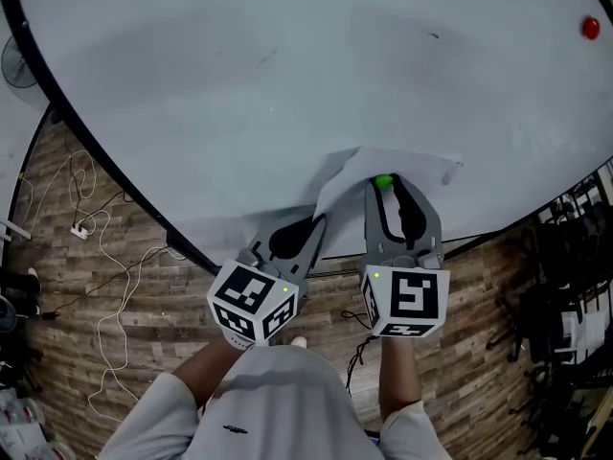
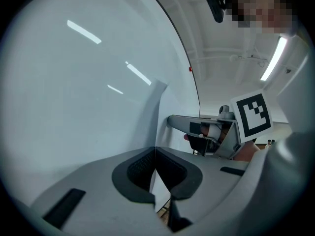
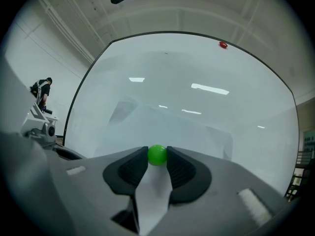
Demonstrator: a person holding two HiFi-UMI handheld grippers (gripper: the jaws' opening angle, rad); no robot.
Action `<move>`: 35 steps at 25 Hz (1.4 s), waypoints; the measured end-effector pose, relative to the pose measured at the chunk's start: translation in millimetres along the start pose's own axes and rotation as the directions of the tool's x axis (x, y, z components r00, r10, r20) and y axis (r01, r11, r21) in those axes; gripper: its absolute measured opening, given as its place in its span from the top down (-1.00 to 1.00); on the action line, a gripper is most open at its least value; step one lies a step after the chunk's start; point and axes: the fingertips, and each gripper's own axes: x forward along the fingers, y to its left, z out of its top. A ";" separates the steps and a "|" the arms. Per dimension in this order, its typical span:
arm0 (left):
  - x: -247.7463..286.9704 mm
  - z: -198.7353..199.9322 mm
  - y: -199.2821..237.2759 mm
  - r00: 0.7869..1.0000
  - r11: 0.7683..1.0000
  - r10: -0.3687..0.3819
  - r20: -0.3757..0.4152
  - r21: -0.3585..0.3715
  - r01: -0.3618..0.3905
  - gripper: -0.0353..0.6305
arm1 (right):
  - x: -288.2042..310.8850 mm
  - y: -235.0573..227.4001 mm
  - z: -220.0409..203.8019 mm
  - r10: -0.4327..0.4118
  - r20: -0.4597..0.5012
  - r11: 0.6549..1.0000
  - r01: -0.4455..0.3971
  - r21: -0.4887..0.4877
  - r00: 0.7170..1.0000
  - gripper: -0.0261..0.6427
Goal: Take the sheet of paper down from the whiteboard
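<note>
A white sheet of paper point(image 1: 412, 165) hangs on the whiteboard point(image 1: 239, 84), and its left edge curls away from the board. A green ball magnet point(image 1: 383, 181) sits on the sheet's lower part. My right gripper point(image 1: 385, 186) points at the board, and its pads press on the two sides of the green magnet point(image 3: 157, 154). My left gripper point(image 1: 319, 221) is shut on the sheet's lower left edge. In the left gripper view the paper point(image 2: 158, 113) rises out of the closed pads of the left gripper point(image 2: 155, 150).
A red magnet point(image 1: 591, 28) sits far up on the board's right, and it also shows in the right gripper view point(image 3: 223, 44). Cables point(image 1: 105, 286) lie on the wooden floor at the left. Chairs and stands point(image 1: 565, 295) crowd the right.
</note>
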 end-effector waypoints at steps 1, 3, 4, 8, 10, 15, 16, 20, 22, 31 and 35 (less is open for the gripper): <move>-1.4 1.0 0.4 1.000 1.000 0.000 0.004 0.001 0.000 0.88 | -0.9 0.1 0.4 0.000 0.001 1.000 0.000 0.005 1.000 0.53; -4.5 2.4 0.3 1.000 1.000 0.004 0.012 0.000 -0.004 0.88 | -6.0 -1.3 2.0 -0.009 0.008 1.000 0.009 0.015 1.000 0.53; -5.6 2.9 -0.5 1.000 1.000 0.006 0.016 -0.003 -0.006 0.88 | -9.8 -2.8 2.6 -0.014 0.011 1.000 0.014 0.020 1.000 0.53; -10.5 4.2 -0.9 1.000 1.000 0.012 0.024 -0.013 -0.011 0.88 | -22.8 -7.0 1.7 -0.036 0.011 0.999 0.036 0.040 0.999 0.53; -13.9 4.2 -0.1 1.000 1.000 0.013 0.027 -0.020 -0.012 0.88 | -30.1 -9.1 -0.2 -0.056 0.007 0.997 0.055 0.050 0.998 0.53; -23.6 1.3 -1.7 0.999 0.999 0.005 0.033 -0.035 -0.004 0.88 | -57.1 -16.0 -9.6 -0.102 -0.007 0.993 0.102 0.055 0.995 0.53; -25.6 -0.1 -1.8 0.999 0.999 0.005 0.033 -0.036 -0.004 0.88 | -63.3 -17.9 -12.6 -0.113 -0.007 0.992 0.113 0.059 0.994 0.53; -31.6 -2.4 -1.8 0.999 1.000 0.006 0.035 -0.026 -0.005 0.88 | -88.9 -28.7 -25.0 -0.160 -0.010 0.985 0.160 0.071 0.987 0.53; -34.1 -2.4 -1.8 0.999 1.000 0.003 0.032 -0.020 -0.002 0.88 | -99.6 -33.0 -30.8 -0.175 -0.015 0.982 0.176 0.070 0.984 0.53; -43.6 -26.2 -16.4 0.999 0.999 -0.038 -0.029 -0.027 0.037 0.88 | -150.2 -44.1 -70.7 -0.247 -0.116 0.962 0.258 0.093 0.962 0.53; -46.5 -40.7 -17.2 0.997 0.998 -0.048 -0.056 -0.041 0.046 0.88 | -164.1 -43.3 -86.4 -0.279 -0.133 0.948 0.295 0.122 0.951 0.53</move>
